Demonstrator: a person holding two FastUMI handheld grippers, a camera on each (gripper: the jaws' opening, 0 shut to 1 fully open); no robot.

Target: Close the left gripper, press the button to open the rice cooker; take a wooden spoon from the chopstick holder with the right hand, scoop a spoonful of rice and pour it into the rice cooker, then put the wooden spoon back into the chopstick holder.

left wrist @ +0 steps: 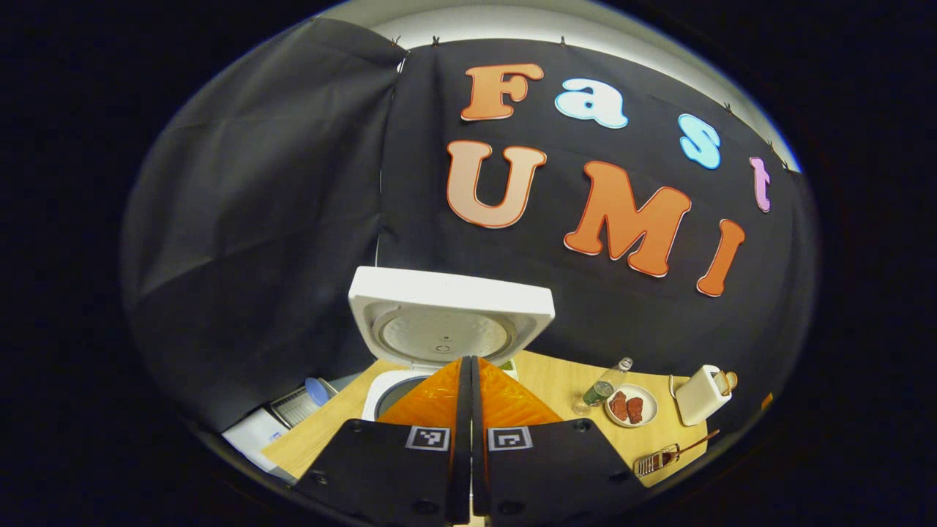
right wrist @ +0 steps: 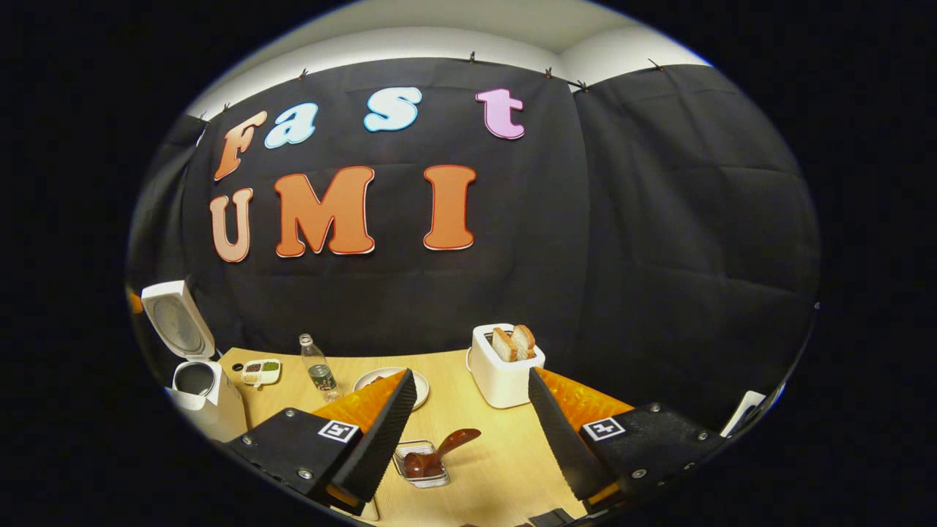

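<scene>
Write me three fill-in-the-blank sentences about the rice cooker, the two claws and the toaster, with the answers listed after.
1. The rice cooker's lid stands ____.
2. The left claw has its fingers ____, while the right claw is open.
3. The white toaster holds two slices of ____.

Missing words: open; shut; bread
</scene>
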